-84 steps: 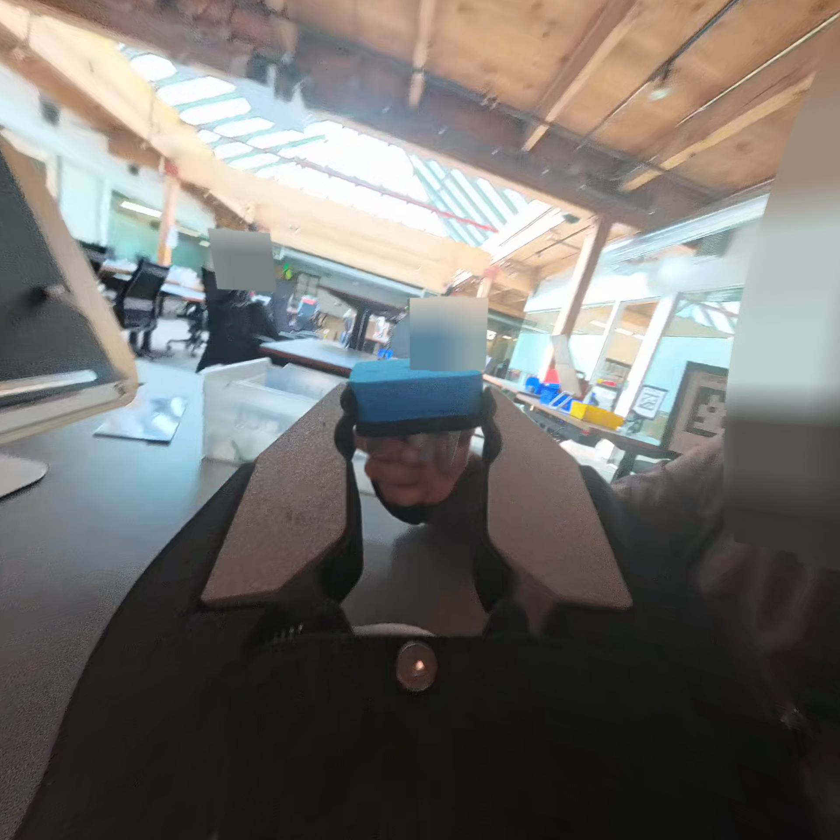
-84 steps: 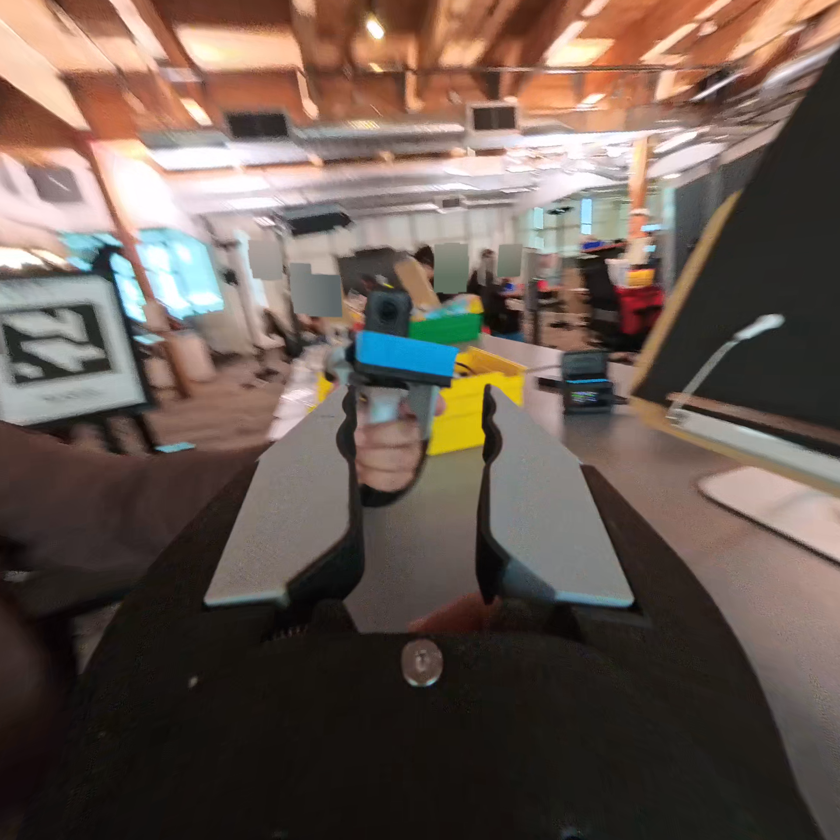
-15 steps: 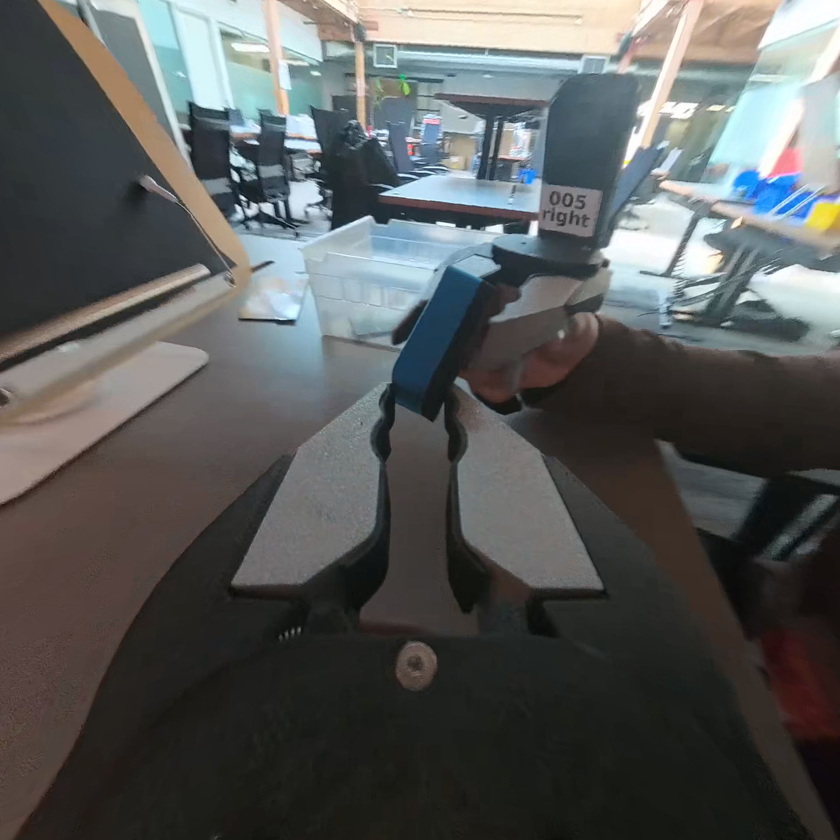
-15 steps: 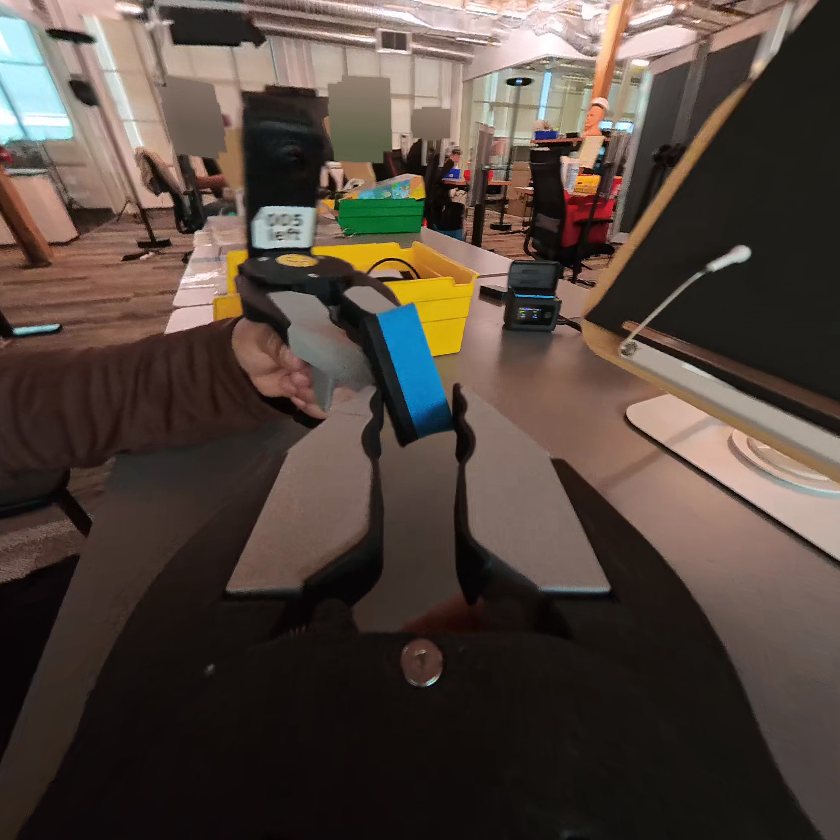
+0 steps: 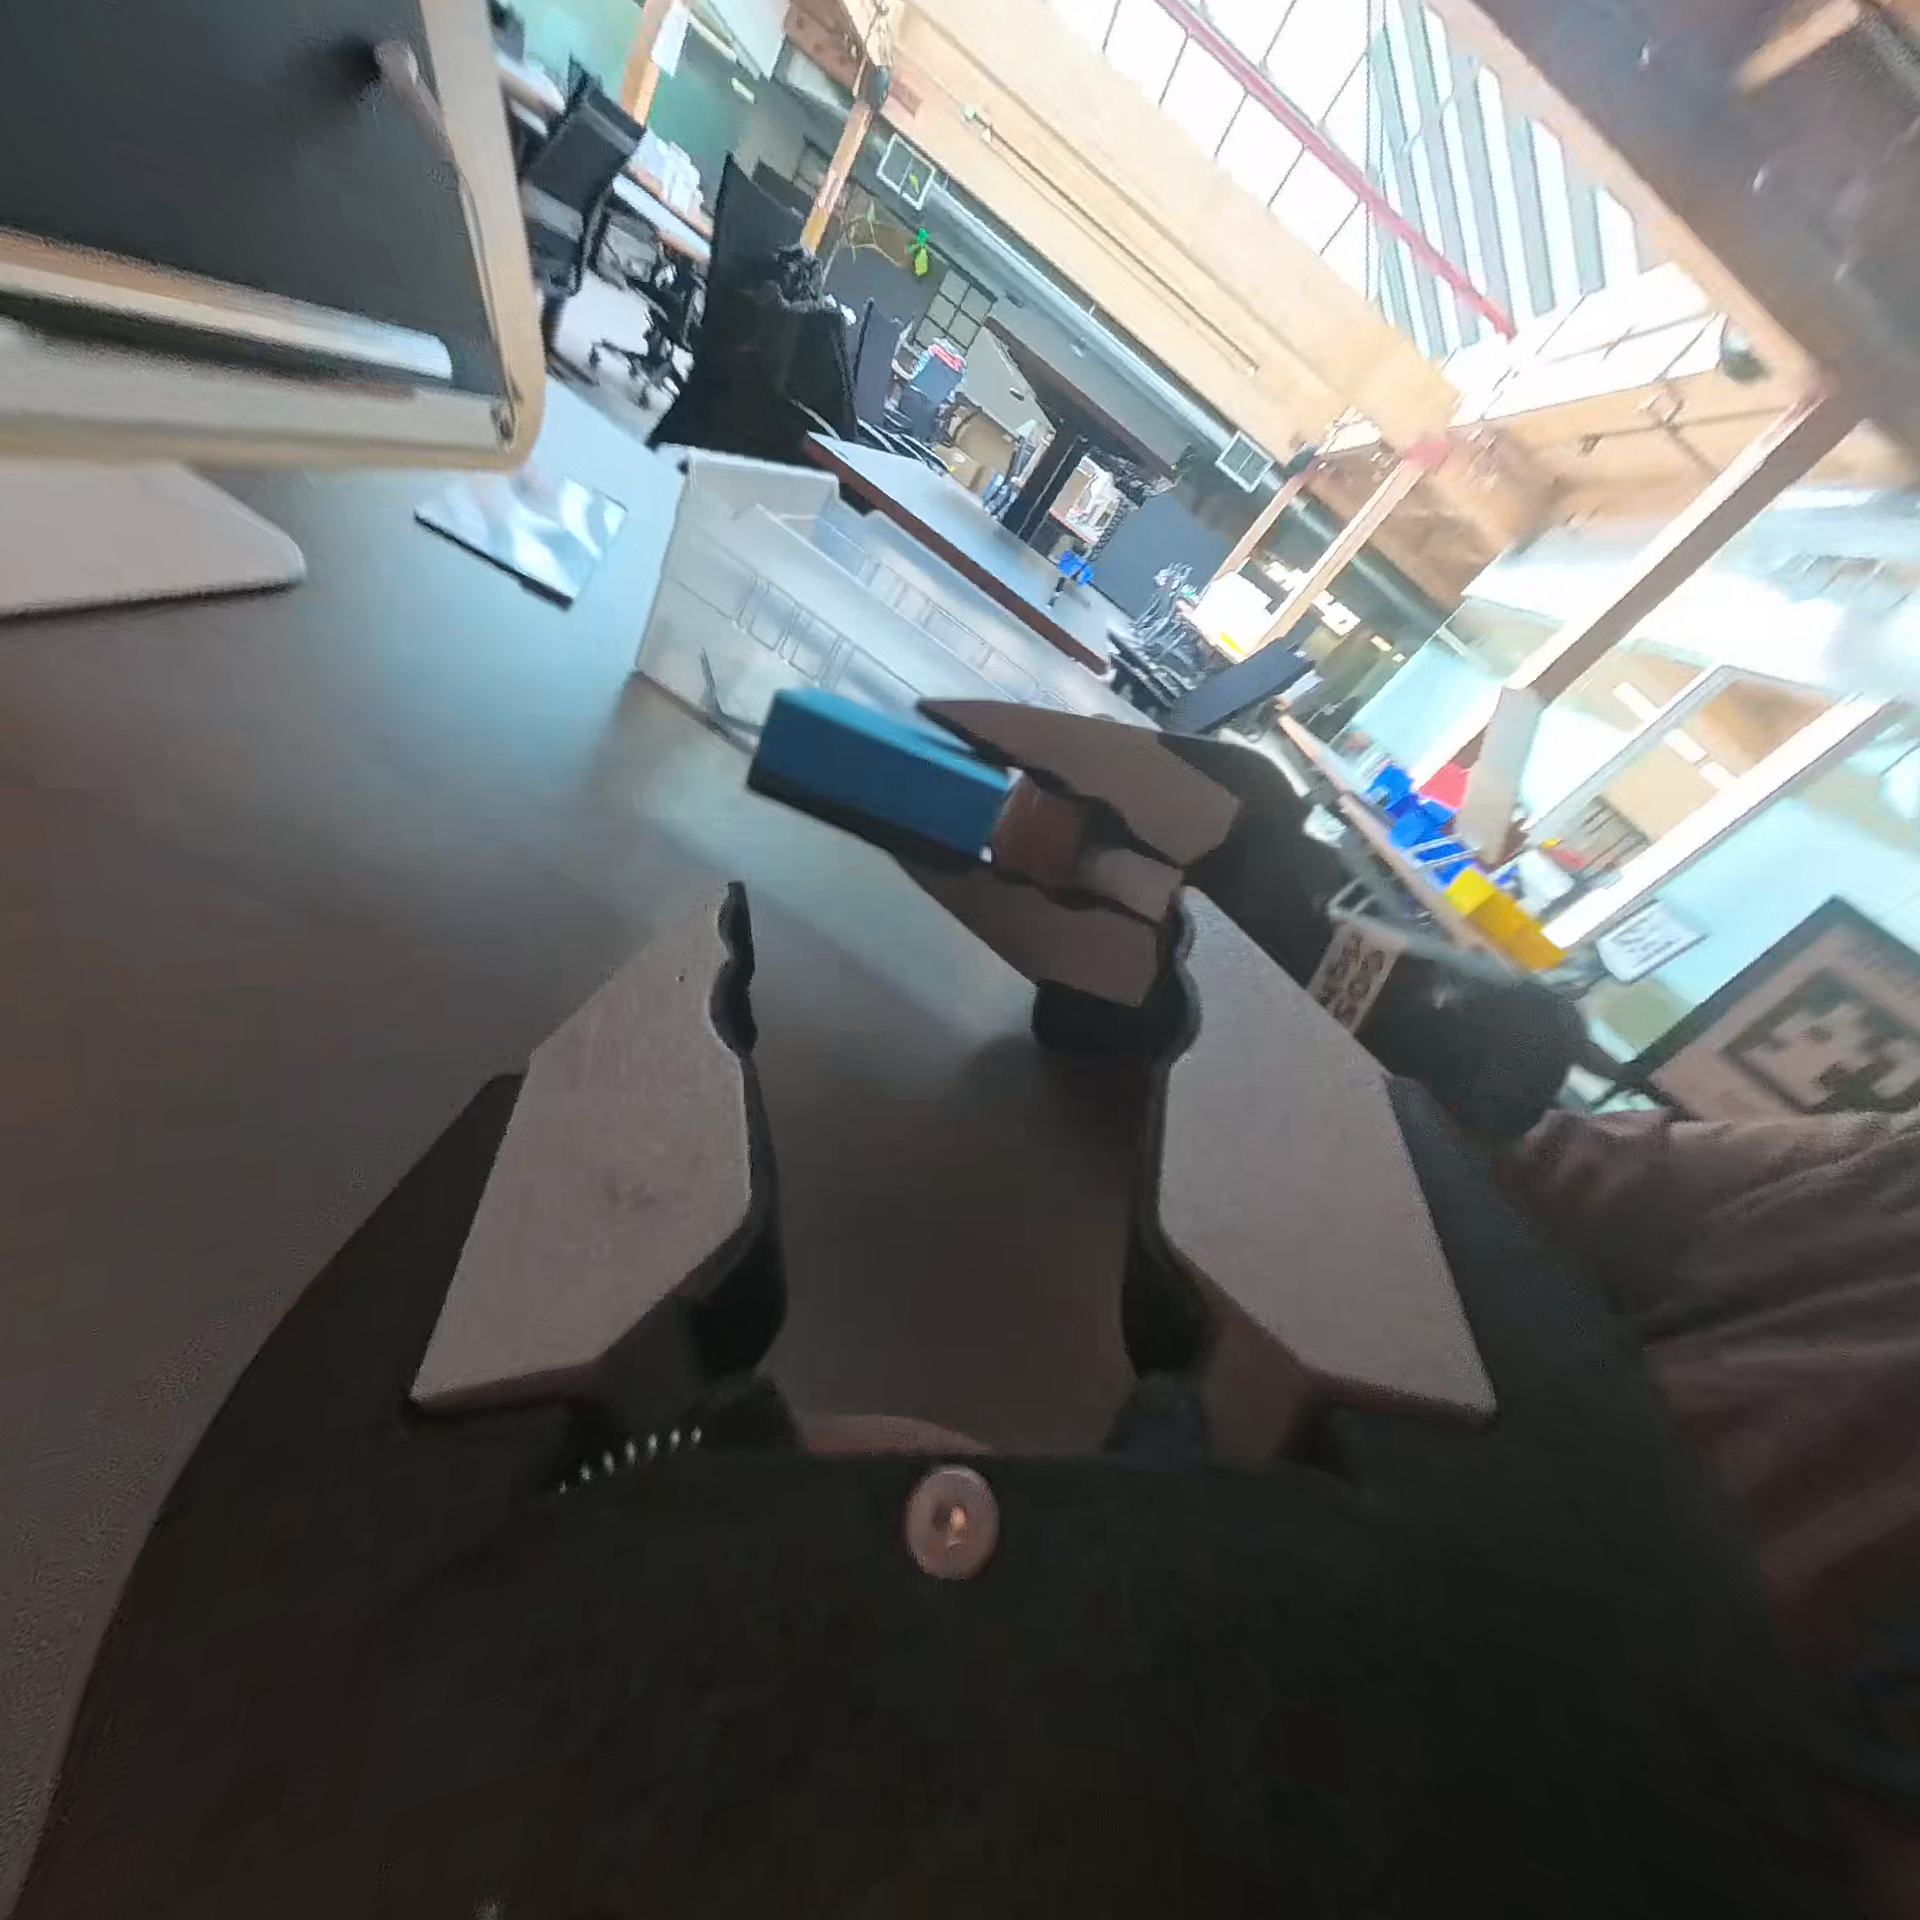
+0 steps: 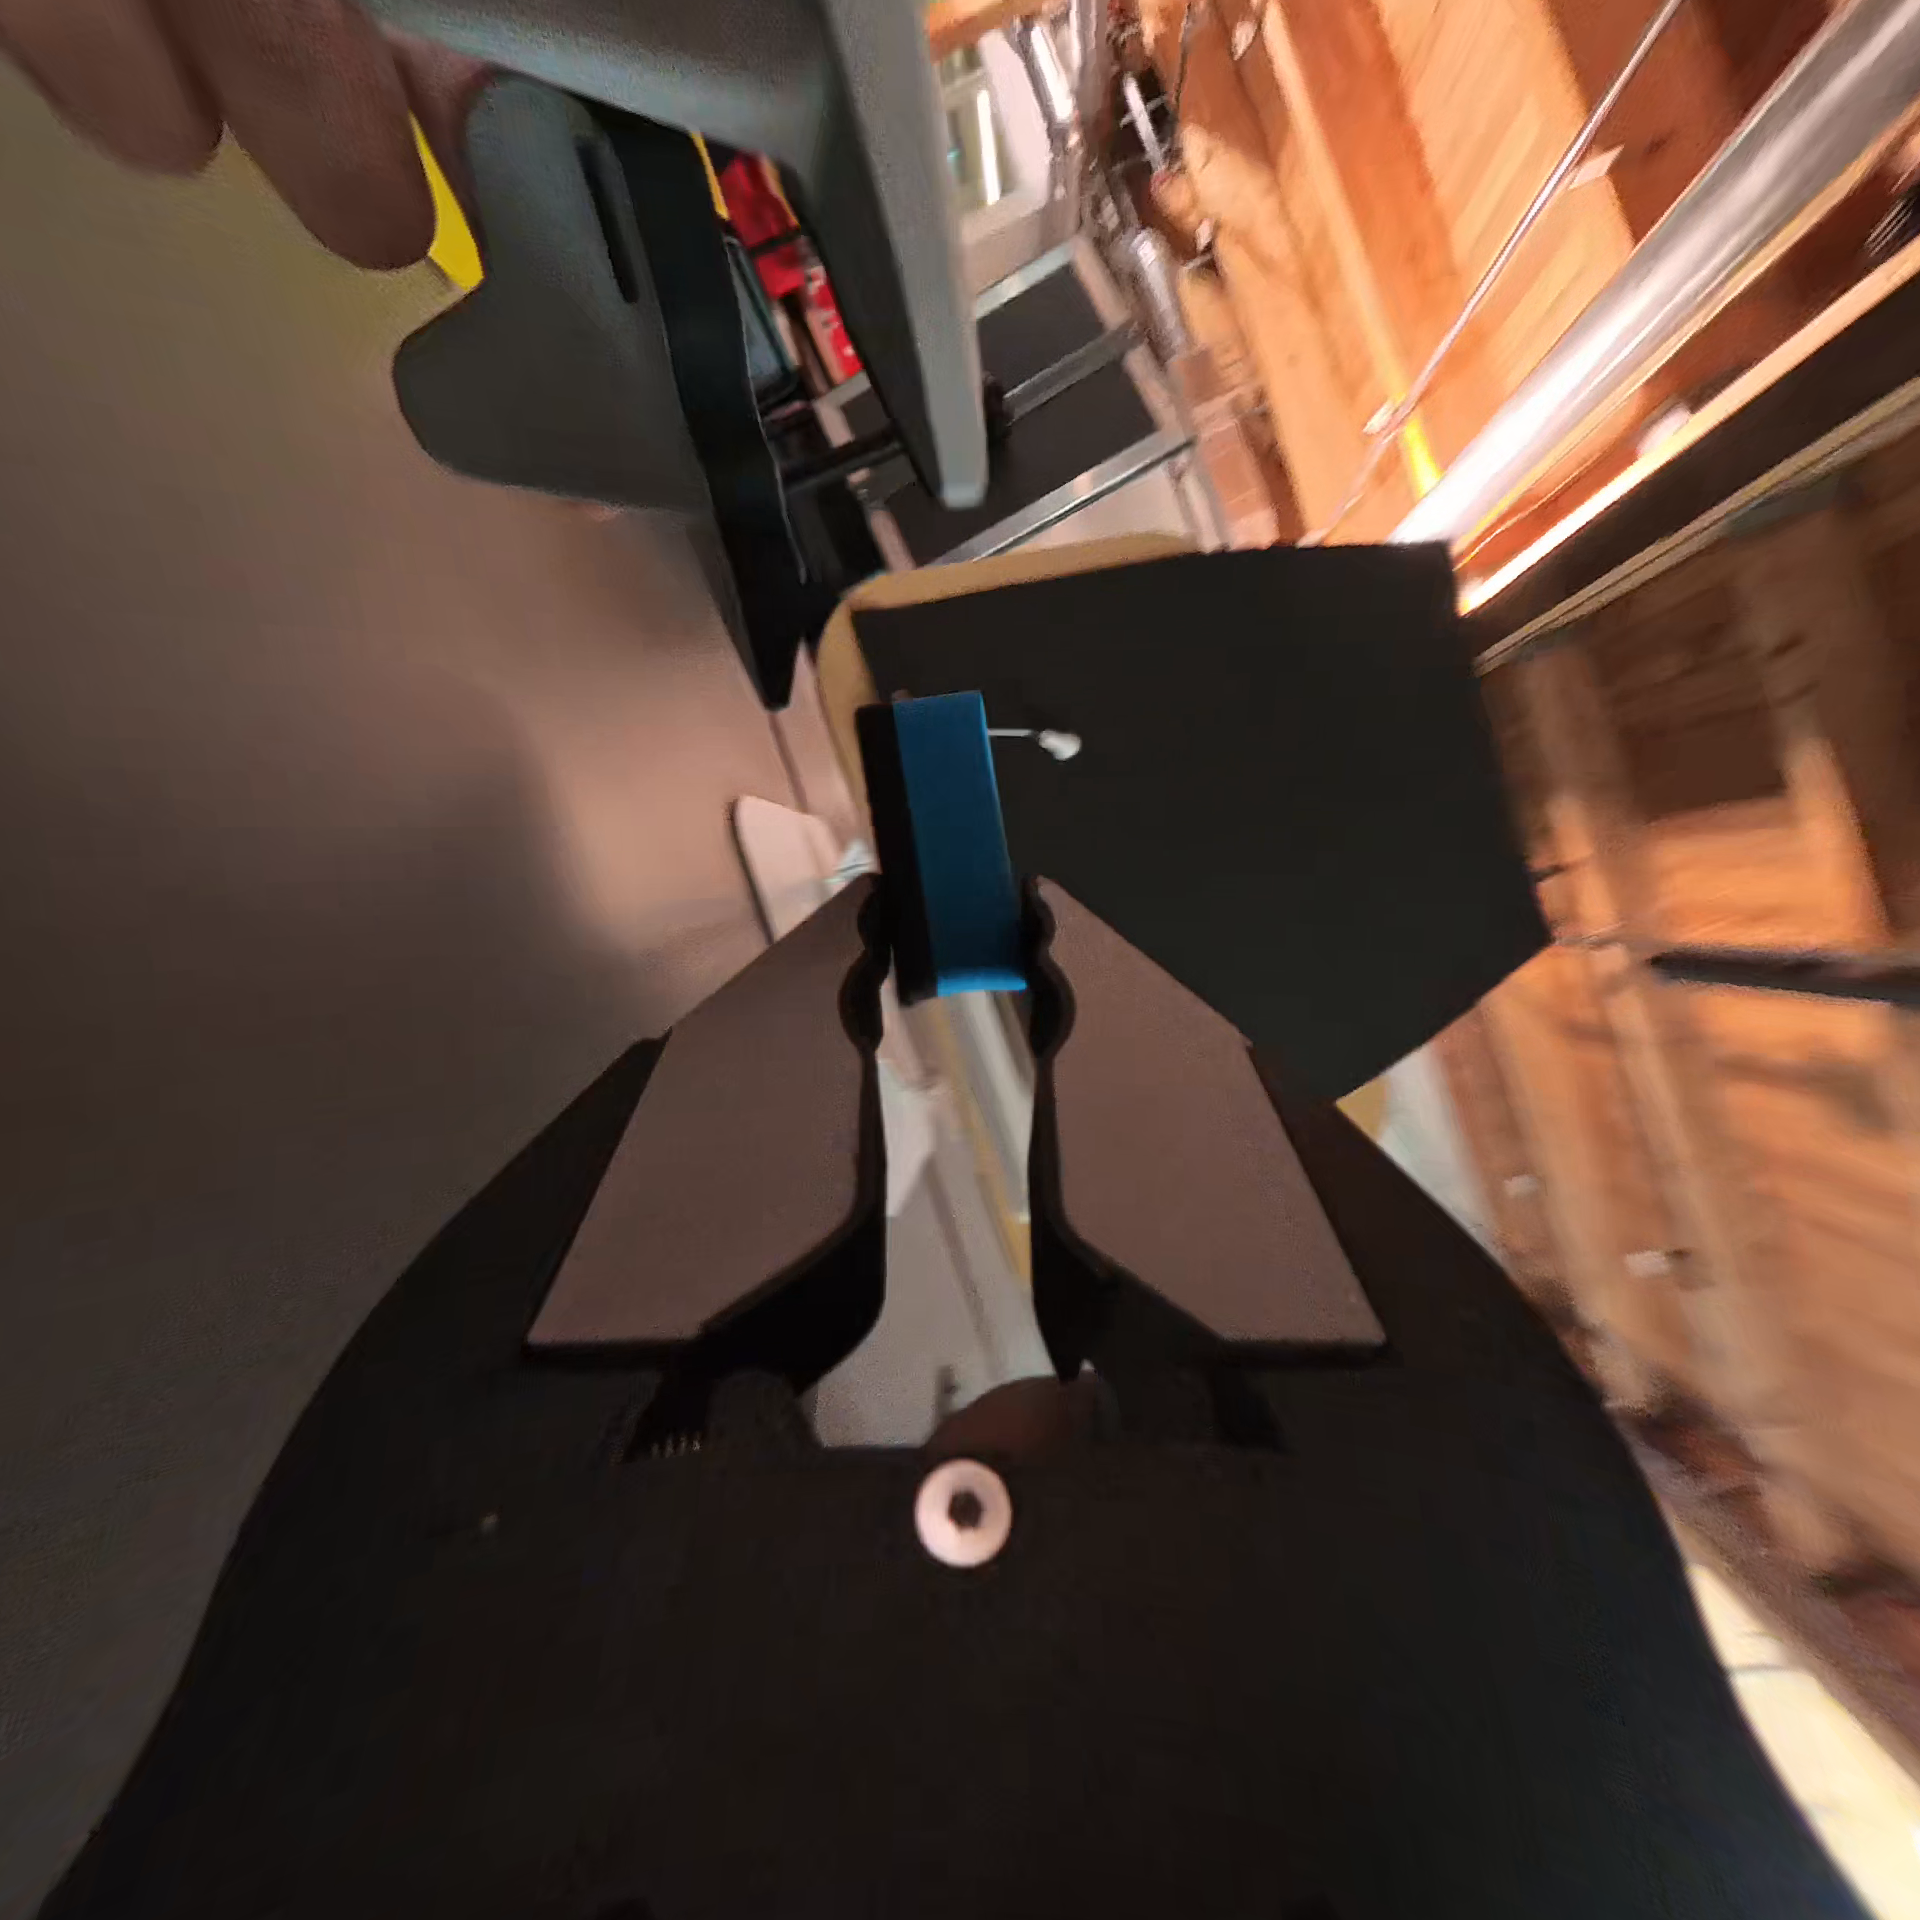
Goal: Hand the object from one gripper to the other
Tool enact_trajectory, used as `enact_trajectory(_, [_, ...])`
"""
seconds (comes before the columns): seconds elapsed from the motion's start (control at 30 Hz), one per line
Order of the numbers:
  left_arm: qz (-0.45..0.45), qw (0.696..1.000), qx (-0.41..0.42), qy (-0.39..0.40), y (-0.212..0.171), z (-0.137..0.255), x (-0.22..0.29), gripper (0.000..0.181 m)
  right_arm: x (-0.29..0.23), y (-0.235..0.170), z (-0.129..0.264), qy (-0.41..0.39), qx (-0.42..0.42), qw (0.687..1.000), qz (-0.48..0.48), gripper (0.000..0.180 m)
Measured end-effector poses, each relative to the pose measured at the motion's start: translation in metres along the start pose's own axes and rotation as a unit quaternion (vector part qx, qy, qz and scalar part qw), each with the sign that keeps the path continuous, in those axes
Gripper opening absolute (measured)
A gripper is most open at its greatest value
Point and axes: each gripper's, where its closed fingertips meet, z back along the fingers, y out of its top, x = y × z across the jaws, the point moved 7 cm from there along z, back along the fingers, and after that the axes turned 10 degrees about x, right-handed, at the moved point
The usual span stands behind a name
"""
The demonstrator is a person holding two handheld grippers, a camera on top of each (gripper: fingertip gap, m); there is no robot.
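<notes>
1. We saw a dark table (image 5: 312, 831) filling the left of the left wrist frame.
2. We noted a clear plastic bin (image 5: 769, 582) upper centre, a monitor (image 5: 239, 208) at upper left.
3. We found yellow bins (image 5: 1496, 914) at far right.

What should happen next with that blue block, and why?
Probably draw the right gripper and left gripper apart. The blue block is clamped in the right one, and the left stands open and empty, so the handover looks done.
</notes>
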Motion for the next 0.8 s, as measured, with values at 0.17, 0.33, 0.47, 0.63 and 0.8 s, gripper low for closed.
enact_trajectory(0.17, [0.046,0.999,0.004,-0.007,-0.003,-0.002,-0.007,0.06,-0.014,0.019,-0.002,-0.006,0.021,0.99,0.142,0.021])
enact_trajectory(0.33, [-0.012,1.0,-0.005,0.005,-0.003,-0.001,-0.006,0.037,-0.024,0.029,-0.002,0.004,0.034,0.993,0.114,0.022])
enact_trajectory(0.47, [-0.093,0.995,0.007,0.028,0.007,0.007,-0.005,0.029,-0.018,0.029,0.0,0.062,0.066,0.989,-0.113,0.053])
enact_trajectory(0.63, [-0.197,0.979,0.05,0.0,0.021,0.015,0.012,0.028,0.002,0.024,0.004,0.184,0.145,0.848,-0.475,0.076])
enact_trajectory(0.8, [-0.321,0.942,0.063,-0.076,0.012,0.01,0.043,0.028,0.029,0.016,0.011,0.194,0.223,0.723,-0.625,0.056])
